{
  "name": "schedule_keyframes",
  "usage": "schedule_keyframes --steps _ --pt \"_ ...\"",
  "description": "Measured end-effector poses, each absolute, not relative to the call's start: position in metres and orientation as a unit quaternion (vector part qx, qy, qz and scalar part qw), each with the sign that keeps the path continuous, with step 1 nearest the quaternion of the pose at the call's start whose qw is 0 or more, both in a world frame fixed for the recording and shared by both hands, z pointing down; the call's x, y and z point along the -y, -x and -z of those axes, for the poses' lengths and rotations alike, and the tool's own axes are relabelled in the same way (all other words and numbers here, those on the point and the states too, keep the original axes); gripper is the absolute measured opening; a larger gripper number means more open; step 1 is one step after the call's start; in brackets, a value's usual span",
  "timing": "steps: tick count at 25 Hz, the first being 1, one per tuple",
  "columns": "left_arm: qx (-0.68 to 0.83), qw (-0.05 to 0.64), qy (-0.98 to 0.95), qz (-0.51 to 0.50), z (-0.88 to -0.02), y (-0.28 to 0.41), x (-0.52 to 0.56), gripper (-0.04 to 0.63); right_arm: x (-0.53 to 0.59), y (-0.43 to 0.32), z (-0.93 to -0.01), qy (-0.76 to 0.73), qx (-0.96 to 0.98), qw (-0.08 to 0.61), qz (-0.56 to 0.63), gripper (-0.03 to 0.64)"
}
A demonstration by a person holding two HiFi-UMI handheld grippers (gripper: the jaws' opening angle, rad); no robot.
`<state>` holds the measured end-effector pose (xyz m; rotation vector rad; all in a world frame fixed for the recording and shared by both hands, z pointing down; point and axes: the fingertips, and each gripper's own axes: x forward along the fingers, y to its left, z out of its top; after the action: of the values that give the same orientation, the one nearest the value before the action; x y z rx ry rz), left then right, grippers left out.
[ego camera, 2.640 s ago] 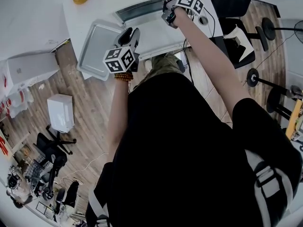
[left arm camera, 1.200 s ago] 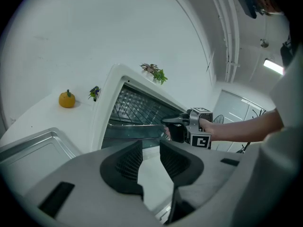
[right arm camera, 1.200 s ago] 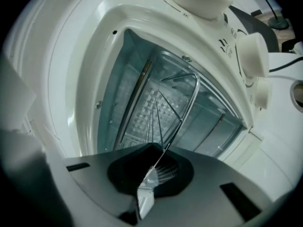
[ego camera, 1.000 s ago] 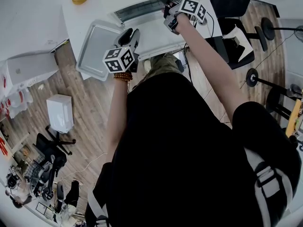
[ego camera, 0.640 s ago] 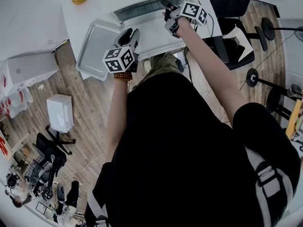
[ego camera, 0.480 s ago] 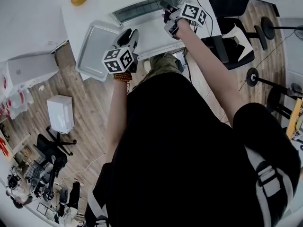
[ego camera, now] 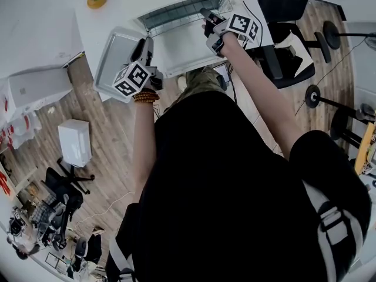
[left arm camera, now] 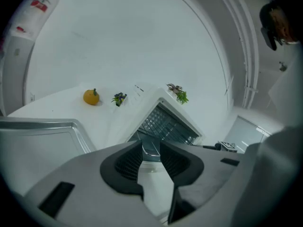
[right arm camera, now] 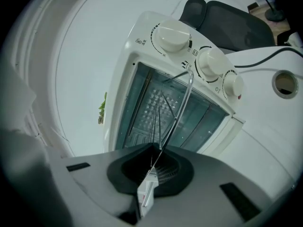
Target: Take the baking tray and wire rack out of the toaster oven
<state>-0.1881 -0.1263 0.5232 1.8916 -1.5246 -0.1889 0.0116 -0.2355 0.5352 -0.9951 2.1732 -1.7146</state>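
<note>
The white toaster oven [right arm camera: 142, 60] stands at the back of the white table, its front open toward me. My right gripper [right arm camera: 154, 167] is shut on the near edge of the wire rack [right arm camera: 177, 112]. The rack shows almost edge-on and reaches from the jaws toward the oven mouth. In the head view the right gripper [ego camera: 207, 15] is in front of the oven [ego camera: 182, 7]. The silver baking tray [ego camera: 113, 51] lies on the table to the left. My left gripper [ego camera: 143, 44] hovers at the tray's right side. The left gripper [left arm camera: 151, 159] is open, with nothing between its pads.
A yellow fruit [left arm camera: 91, 97] and two small plants [left arm camera: 119, 98] sit at the back of the table. Three knobs [right arm camera: 210, 63] line the oven's right side. A black office chair [ego camera: 288, 4] stands to the right, beside a cable hole [right arm camera: 285, 83] in the tabletop.
The left gripper has swung left over the tray's right edge and rolled. The right gripper has drawn back a little from the oven, still shut on the rack.
</note>
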Motion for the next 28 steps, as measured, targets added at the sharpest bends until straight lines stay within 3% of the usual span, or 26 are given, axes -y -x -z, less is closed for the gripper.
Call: schedule_keyframes --steps 10,28 --pt "0.599 0.360 -0.710 0.091 -0.527 0.203 0.119 0.130 0.212 -0.019 -0.530 0.325 -0.739 0.101 0.582 0.028" --pt "0.508 0.443 -0.728 0.123 -0.551 0.170 0.119 0.130 0.158 -0.038 -0.525 0.287 -0.748 0.090 0.592 0.028"
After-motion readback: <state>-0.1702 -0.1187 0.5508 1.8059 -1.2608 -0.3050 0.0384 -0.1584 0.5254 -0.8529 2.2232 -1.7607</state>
